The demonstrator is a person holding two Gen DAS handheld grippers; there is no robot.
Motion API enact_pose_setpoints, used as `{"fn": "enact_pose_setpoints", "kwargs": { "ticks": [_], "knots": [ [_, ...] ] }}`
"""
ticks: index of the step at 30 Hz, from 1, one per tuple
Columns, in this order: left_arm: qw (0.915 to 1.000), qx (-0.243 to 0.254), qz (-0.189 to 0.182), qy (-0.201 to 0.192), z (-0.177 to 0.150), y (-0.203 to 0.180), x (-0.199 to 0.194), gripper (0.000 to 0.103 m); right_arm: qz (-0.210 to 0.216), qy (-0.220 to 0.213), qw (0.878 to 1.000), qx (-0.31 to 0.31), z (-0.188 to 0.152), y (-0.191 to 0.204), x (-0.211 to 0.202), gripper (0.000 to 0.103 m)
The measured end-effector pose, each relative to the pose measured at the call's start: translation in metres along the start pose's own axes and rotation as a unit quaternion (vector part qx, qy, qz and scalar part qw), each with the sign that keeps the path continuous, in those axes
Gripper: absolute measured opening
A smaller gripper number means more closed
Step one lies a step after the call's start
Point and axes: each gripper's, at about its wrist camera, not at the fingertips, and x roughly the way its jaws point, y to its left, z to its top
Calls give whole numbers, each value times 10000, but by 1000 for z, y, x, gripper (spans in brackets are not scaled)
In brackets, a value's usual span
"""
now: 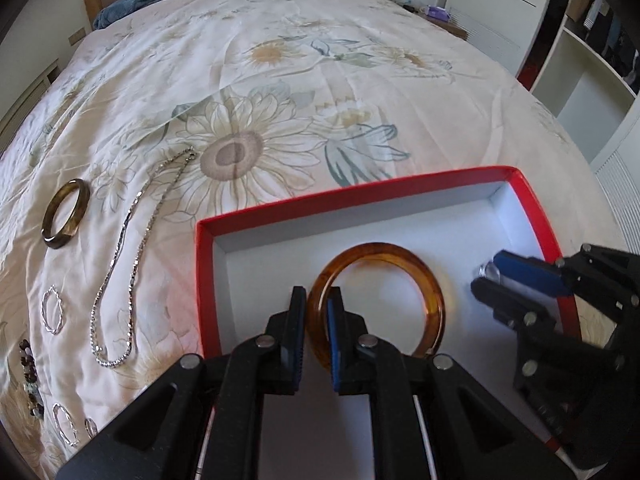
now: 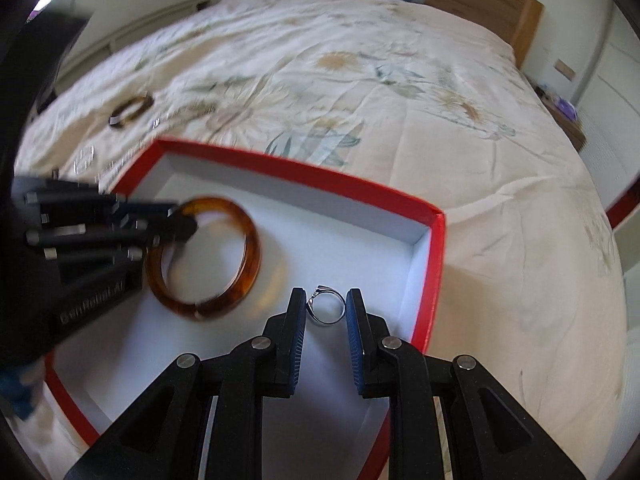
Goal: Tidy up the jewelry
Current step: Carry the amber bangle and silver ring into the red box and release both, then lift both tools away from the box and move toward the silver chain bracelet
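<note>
Over the red box (image 1: pixel 532 200), the left gripper (image 1: pixel 316 320) pinched the amber bangle (image 1: pixel 432 280) and the right gripper (image 2: pixel 326 312) clasped a silver ring (image 2: pixel 325 309), ready for dropping inside.

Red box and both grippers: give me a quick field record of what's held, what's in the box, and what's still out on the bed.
box: red box, white inside, on the bedspread
left gripper: jaws shut on amber bangle, over the box
right gripper: jaws shut on silver ring, over the box
loose in box: nothing seen
still on bed: dark bangle, silver chain, twisted hoops, beaded strand
</note>
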Motion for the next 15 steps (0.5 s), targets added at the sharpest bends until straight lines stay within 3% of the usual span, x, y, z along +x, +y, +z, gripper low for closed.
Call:
{"fn": "enact_pose_setpoints", "kwargs": {
  "ticks": [5,7,9,13,15],
  "knots": [
    [10000,-48,-84,-6,2,1,-2,14,-57,102,9999,-125,-2,-1,-1,22],
    [9998,-72,-152,-64,3,2,-7,24,-117,142,9997,-164,-3,0,-5,27],
    [9998,-36,-149,-146,1,3,-16,26,-156,134,9997,-105,-6,0,-14,29],
    [9985,-133,-397,-364,-10,11,-53,26,-183,14,9997,161,-18,2,-50,30],
    [9977,-100,-352,-576,-21,13,-77,26,-158,-92,9993,340,-27,6,-73,31]
  ]
}}
